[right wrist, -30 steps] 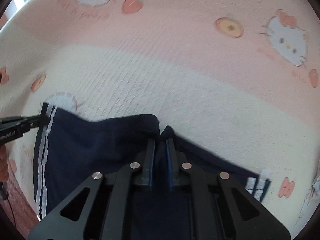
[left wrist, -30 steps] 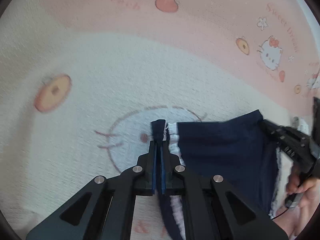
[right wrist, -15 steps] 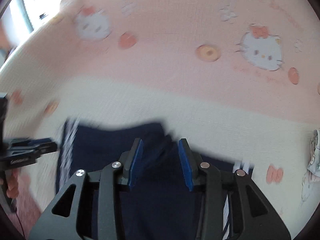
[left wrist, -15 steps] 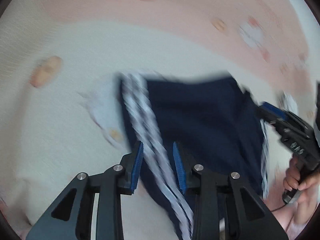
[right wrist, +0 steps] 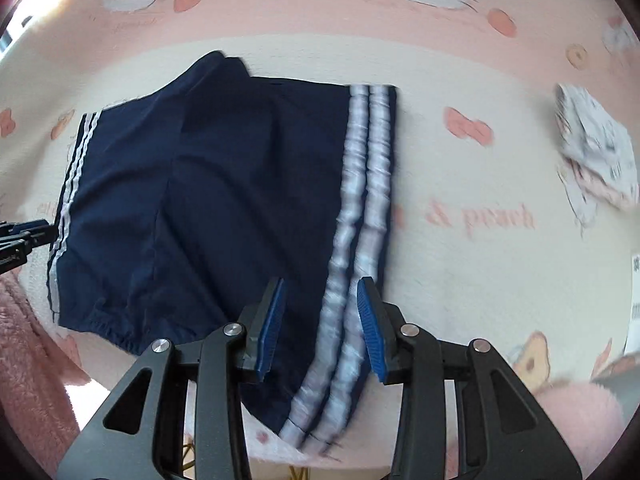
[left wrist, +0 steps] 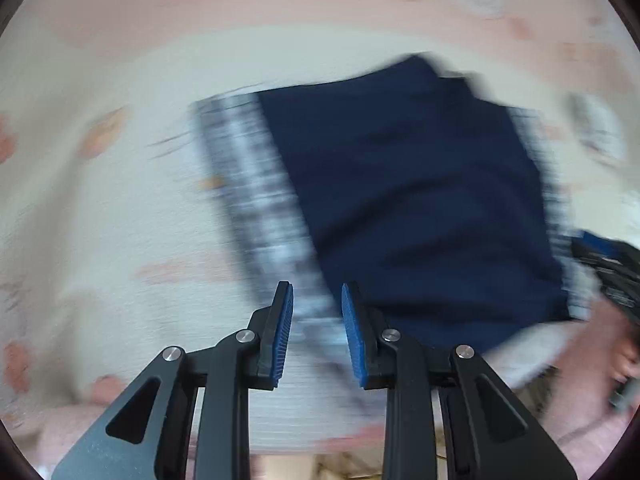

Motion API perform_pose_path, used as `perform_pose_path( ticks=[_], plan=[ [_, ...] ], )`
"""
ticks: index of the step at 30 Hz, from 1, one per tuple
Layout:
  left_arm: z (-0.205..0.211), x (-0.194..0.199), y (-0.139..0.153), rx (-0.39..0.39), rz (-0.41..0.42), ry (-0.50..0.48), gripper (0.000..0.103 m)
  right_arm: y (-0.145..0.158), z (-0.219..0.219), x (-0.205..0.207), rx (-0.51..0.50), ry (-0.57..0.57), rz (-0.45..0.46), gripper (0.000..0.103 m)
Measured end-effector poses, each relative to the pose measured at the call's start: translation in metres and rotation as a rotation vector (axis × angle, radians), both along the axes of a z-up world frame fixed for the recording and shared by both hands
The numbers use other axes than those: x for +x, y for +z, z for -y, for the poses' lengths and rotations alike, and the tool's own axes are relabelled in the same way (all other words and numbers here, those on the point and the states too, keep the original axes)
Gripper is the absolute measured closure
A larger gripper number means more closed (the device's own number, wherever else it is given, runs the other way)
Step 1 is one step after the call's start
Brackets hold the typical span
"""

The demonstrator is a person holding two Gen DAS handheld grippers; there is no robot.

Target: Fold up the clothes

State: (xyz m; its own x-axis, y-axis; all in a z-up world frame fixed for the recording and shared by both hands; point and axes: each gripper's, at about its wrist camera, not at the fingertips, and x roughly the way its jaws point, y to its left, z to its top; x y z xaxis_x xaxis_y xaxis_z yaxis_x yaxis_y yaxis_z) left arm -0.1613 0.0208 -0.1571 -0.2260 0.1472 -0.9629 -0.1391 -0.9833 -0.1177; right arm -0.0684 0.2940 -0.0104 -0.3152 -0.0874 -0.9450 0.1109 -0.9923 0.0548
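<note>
We see navy shorts (right wrist: 224,200) lying flat on the blanket (right wrist: 460,260). Our left gripper (left wrist: 316,320) and right gripper (right wrist: 320,312) at 6 o'clock are both spread, empty.

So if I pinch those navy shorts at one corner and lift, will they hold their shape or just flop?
The navy shorts will probably flop: the thin cloth lies flat in soft creases on the bedsheet. They look light, so one corner likely drags the rest. The gathered striped edge may bunch, and the fabric could slip from open jaws.
</note>
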Motion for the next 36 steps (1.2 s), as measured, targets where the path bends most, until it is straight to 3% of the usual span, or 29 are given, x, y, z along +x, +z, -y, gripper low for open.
perform_pose_path(
  ticks=[1, 2, 5, 7, 10, 13, 16, 19, 22, 25, 28, 32, 33, 35, 36],
  plan=[
    [-0.013, 0.0, 0.002, 0.04, -0.001, -0.036, 0.075, 0.002, -0.005, 0.001, -0.012, -0.008, 0.001, 0.065],
    [-0.022, 0.0, -0.003, 0.032, 0.013, -0.058, 0.075, 0.003, -0.013, 0.005, -0.025, -0.007, 0.004, 0.065],
    [-0.039, -0.004, -0.028, -0.12, 0.087, -0.09, 0.075, -0.008, -0.013, 0.008, 0.008, 0.026, 0.04, 0.065],
    [-0.034, -0.001, -0.026, -0.138, 0.078, -0.075, 0.075, -0.016, -0.009, 0.01, 0.032, 0.061, 0.052, 0.065],
    [-0.028, -0.002, -0.02, -0.109, 0.065, -0.041, 0.075, -0.009, -0.011, 0.015, 0.085, 0.086, -0.001, 0.065],
    [-0.021, -0.002, -0.015, -0.081, 0.052, -0.008, 0.075, 0.0, -0.012, 0.016, 0.014, 0.105, -0.038, 0.065],
    [-0.023, -0.004, -0.016, -0.044, 0.071, -0.003, 0.075, -0.016, -0.003, 0.015, 0.036, 0.146, 0.023, 0.065],
    [-0.036, -0.005, -0.028, 0.007, 0.141, -0.041, 0.075, -0.016, 0.009, 0.019, 0.134, 0.219, 0.002, 0.064],
    [-0.022, -0.003, -0.026, 0.041, 0.159, 0.001, 0.075, -0.01, 0.004, 0.027, 0.201, 0.236, -0.007, 0.062],
    [-0.012, -0.007, -0.018, 0.077, 0.143, 0.029, 0.075, 0.002, -0.016, 0.02, 0.095, 0.178, -0.014, 0.062],
    [-0.023, -0.024, -0.007, 0.101, 0.082, -0.004, 0.075, 0.013, -0.039, -0.002, 0.034, 0.089, -0.015, 0.062],
    [-0.049, -0.063, 0.006, 0.082, -0.019, -0.046, 0.075, 0.023, -0.064, -0.047, -0.016, 0.007, -0.021, 0.062],
    [-0.044, -0.037, 0.009, 0.092, -0.032, -0.05, 0.075, 0.026, -0.07, -0.062, -0.029, -0.015, -0.027, 0.062],
    [-0.053, -0.064, 0.012, 0.11, -0.049, -0.057, 0.075, 0.026, -0.074, -0.086, -0.039, -0.032, -0.046, 0.061],
    [-0.058, -0.077, 0.012, 0.106, -0.055, -0.063, 0.075, 0.026, -0.072, -0.087, -0.034, -0.039, -0.055, 0.054]
  ],
)
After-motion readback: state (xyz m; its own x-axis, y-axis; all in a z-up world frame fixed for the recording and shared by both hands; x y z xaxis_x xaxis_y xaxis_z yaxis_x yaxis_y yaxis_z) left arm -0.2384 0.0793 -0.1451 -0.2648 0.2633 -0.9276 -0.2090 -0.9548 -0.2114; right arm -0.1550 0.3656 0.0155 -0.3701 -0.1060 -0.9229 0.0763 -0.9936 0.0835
